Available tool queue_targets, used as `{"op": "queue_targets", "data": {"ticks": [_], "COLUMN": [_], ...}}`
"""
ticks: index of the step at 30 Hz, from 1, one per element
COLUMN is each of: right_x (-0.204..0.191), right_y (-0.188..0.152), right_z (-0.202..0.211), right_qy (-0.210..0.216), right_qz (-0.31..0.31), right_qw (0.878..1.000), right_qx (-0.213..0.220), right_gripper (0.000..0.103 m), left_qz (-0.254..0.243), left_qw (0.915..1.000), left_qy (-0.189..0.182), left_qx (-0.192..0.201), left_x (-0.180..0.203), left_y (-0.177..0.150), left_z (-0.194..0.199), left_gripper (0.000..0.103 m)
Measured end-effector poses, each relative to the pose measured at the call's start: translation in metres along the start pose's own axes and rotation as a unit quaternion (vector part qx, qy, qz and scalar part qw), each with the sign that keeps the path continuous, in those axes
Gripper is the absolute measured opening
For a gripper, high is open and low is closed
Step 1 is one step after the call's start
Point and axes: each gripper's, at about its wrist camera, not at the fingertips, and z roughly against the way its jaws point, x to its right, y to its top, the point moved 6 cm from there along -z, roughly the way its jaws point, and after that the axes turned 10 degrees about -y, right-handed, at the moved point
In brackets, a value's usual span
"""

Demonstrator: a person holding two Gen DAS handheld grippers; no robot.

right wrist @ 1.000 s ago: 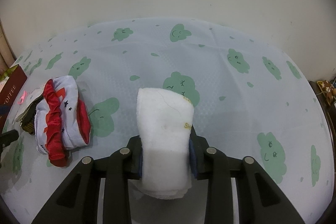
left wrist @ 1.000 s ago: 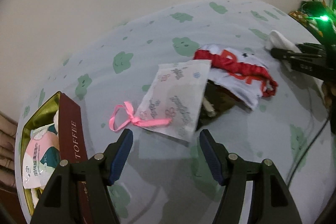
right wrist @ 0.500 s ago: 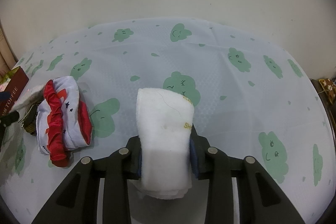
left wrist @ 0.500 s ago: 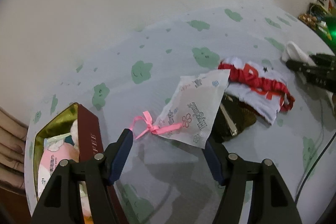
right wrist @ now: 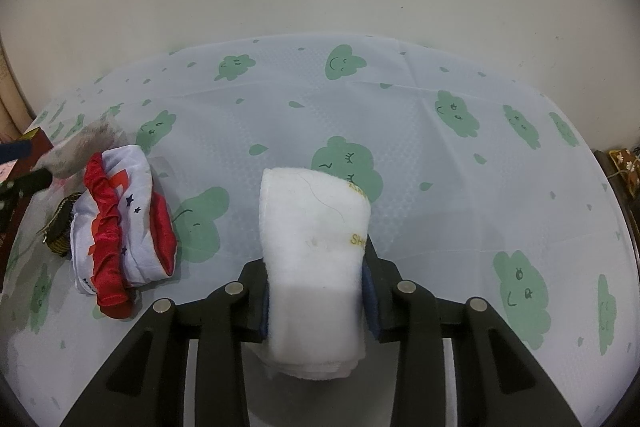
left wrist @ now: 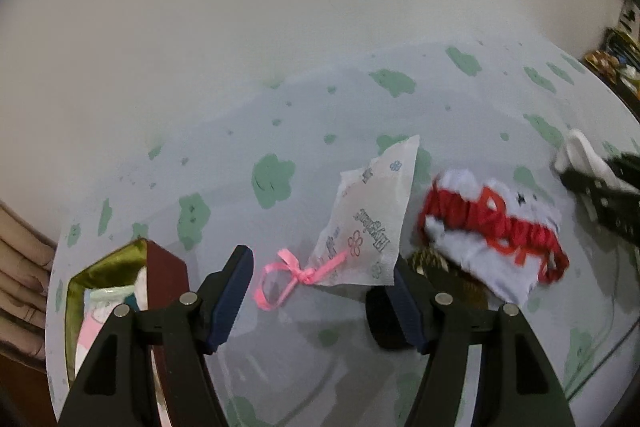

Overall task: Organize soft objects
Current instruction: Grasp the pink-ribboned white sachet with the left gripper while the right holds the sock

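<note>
Nearby, gaping left gripper over ribboned pouch, red-white cloth beside; right gripper clamping white towel.

Folded white towel: one. Red-and-white printed cloth, bunched: one. Translucent printed pouch: one, with one pink ribbon bow. Dark patterned item half hidden under the cloth: one, kind unclear. Dark red open box, far left: one; packets inside at least two, count uncertain. Grippers: two. Tablecloth with green cloud print: one.
</note>
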Motion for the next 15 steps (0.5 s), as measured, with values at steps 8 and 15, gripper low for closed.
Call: {"op": "queue_targets", "data": {"ticks": [8,15], "right_x": [-0.002,-0.005], "right_y": [0.000,0.001], "right_z": [0.000,0.000], "right_qy": [0.008,0.011], "right_qz": [-0.002,-0.004], "right_qw": [1.000,1.000], "right_qx": [0.000,0.000], "right_gripper": [0.036,0.037], "left_qz": [0.056,0.083], "left_qw": [0.9984,0.9966], "left_qy": [-0.006,0.003], "left_qx": [-0.010,-0.001], "left_x": [-0.008,-0.005], "left_y": [0.014,0.023], "left_z": [-0.021,-0.040], "left_gripper": [0.068,0.067]}}
